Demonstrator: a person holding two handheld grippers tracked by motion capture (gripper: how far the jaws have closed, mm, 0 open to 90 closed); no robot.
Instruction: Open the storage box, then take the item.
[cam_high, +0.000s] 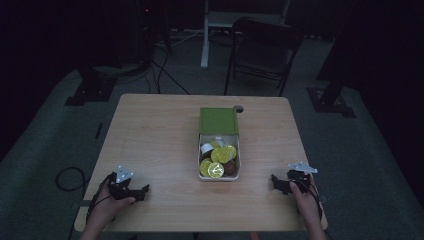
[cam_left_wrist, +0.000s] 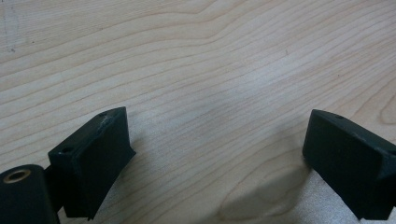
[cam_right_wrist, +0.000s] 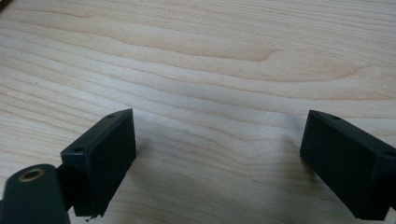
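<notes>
Both the left gripper (cam_high: 142, 189) and the right gripper (cam_high: 276, 183) rest wide apart and empty on the wooden table (cam_high: 150, 135), flanking the open green-lidded box (cam_high: 219, 150) of gold-foil capsules (cam_high: 216, 169) at the centre, seemingly poised so either can reach in

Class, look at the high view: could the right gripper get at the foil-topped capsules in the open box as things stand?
Probably yes. The right gripper rests open near the table's front edge, and bare wood lies between it and the box. The green lid is folded back, leaving the capsules uncovered from above.
</notes>
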